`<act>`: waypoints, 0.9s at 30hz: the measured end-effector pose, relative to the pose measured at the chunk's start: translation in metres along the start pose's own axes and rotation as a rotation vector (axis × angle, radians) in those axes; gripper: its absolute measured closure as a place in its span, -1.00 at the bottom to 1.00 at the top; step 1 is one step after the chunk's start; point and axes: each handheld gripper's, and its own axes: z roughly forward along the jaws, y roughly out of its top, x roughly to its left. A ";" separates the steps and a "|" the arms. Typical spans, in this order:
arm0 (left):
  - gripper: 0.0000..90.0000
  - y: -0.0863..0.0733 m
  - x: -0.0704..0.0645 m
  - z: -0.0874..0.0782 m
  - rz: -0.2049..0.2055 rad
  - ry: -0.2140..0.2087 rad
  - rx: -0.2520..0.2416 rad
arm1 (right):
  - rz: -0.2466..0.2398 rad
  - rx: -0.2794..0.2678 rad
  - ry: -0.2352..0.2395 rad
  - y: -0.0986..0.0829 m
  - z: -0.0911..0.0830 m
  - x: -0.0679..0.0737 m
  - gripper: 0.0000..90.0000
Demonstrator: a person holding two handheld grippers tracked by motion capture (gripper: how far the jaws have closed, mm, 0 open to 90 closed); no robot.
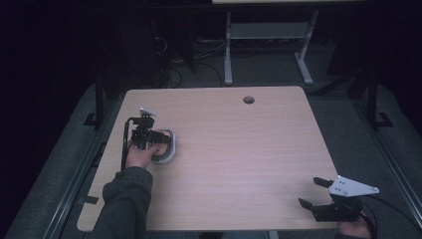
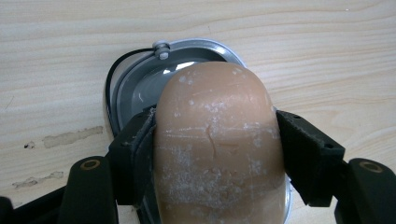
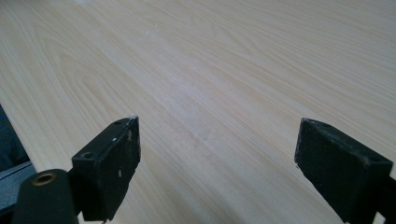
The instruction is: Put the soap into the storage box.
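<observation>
Left claw (image 2: 217, 154) grips unmarked brown soap bar (image 2: 219, 149) over dish (image 2: 140, 88); right claw (image 3: 217, 163) gapes.

A light wood-grain counter (image 1: 239, 144) with rounded corners stands on a grey floor (image 1: 278, 69). A round cable hole (image 1: 248, 99) sits near its far edge. A grey oval dish (image 1: 168, 147) lies on the counter toward its left side; the left gripper view shows pale smears (image 2: 70, 137) on the wood beside it.

A light wooden table (image 1: 259, 149) with a round grommet hole (image 1: 248, 99) stands on grey floor (image 1: 278, 69); beyond, a white-legged desk (image 1: 268, 35) in dim, dark surroundings
</observation>
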 end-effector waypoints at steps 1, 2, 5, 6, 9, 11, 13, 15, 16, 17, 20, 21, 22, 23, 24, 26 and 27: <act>-0.29 0.000 0.000 0.000 0.002 0.004 0.002 | 0.001 0.000 0.000 0.000 0.000 0.000 -0.69; -0.29 0.000 -0.001 0.000 0.004 0.007 0.001 | 0.002 0.001 0.001 0.000 0.000 0.000 -0.69; -0.29 0.000 -0.001 0.001 0.011 0.009 0.010 | -0.001 0.000 0.000 0.000 0.000 0.000 -0.69; -0.29 0.000 -0.001 0.001 0.013 0.013 0.012 | -0.001 0.000 0.000 0.000 0.000 0.000 -0.69; -0.29 0.000 -0.001 0.002 0.022 0.017 0.018 | -0.004 0.000 0.000 0.000 0.000 0.000 -0.69; -0.29 0.000 -0.001 0.002 0.022 0.017 0.020 | -0.004 0.000 -0.001 0.000 0.000 0.000 -0.69; -0.29 0.000 -0.001 0.002 0.023 0.016 0.020 | -0.002 0.001 -0.001 0.000 0.000 0.000 -0.69; -0.29 0.000 -0.001 0.002 0.016 0.016 0.017 | 0.000 0.002 0.000 0.000 -0.001 0.000 -0.69; -0.29 0.000 -0.001 0.002 0.022 0.016 0.021 | -0.001 0.001 -0.001 0.000 -0.001 0.000 -0.69; -0.29 0.000 -0.001 0.002 0.022 0.016 0.021 | 0.000 0.002 -0.001 0.000 -0.001 0.000 -0.69; -0.29 0.000 -0.001 0.002 0.020 0.015 0.020 | -0.003 0.001 -0.001 0.000 -0.001 0.000 -0.69; -0.29 0.000 -0.001 0.002 0.014 0.015 0.018 | -0.002 0.001 -0.002 0.000 -0.001 0.000 -0.69; -0.29 0.000 -0.001 0.002 0.013 0.015 0.017 | -0.001 0.002 -0.002 0.000 -0.001 0.000 -0.69; -0.29 0.000 -0.001 0.002 0.015 0.015 0.019 | 0.000 0.001 -0.001 0.000 -0.001 0.000 -0.69; -0.29 0.000 0.000 0.002 0.013 0.015 0.018 | -0.001 0.001 -0.001 0.000 -0.001 0.000 -0.69; -0.29 0.000 0.000 0.002 0.015 0.016 0.021 | -0.003 0.001 -0.002 0.000 -0.001 0.000 -0.69; -0.29 0.000 0.000 0.002 0.016 0.019 0.022 | -0.003 0.001 -0.001 0.000 -0.001 0.000 -0.69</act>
